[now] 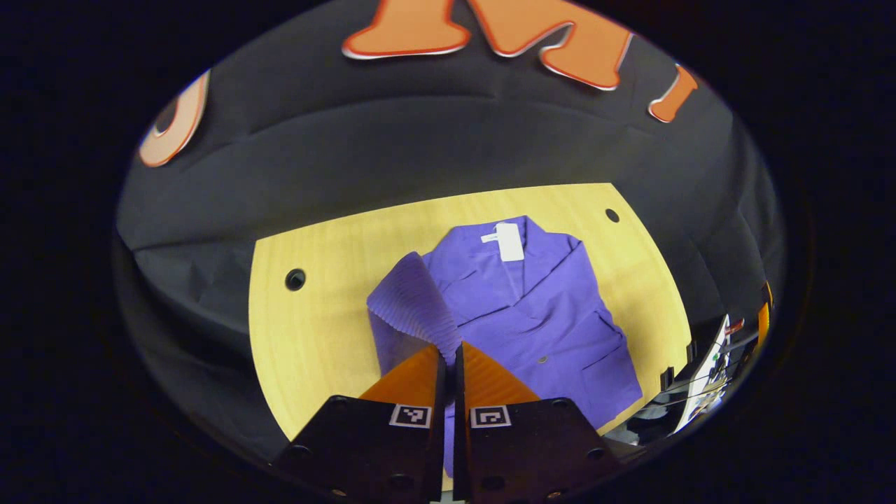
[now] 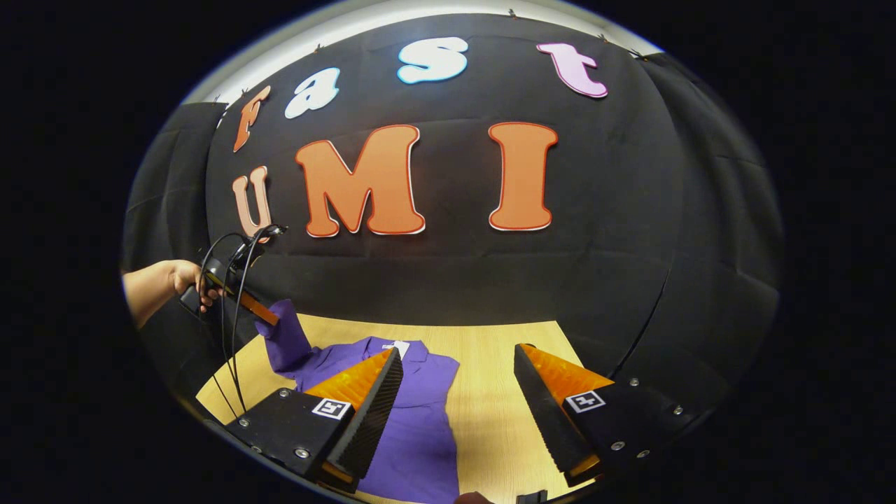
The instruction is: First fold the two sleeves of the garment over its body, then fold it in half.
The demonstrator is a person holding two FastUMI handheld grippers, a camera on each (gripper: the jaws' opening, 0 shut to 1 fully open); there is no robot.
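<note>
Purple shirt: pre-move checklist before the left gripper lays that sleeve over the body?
1. Left gripper shut on the sleeve: ok.
2. Sleeve lifted off the table: ok, as the right gripper view shows.
3. Purple shirt body flat, collar away from the camera: ok.
4. Right sleeve already folded over the body: cannot tell.
5. Right gripper open, holding nothing, above the shirt's edge: ok.
6. Landing area on the body free of things: ok.

The left gripper (image 1: 449,357) has 2 wedge-shaped fingers with fine ribs, each on a black block with a small square black-and-white marker and round screw holes. The right gripper (image 2: 458,381) has toothed inner finger faces, silver screws, the same markers. Black cables (image 2: 234,280) loop above a bare hand (image 2: 185,280).
</note>
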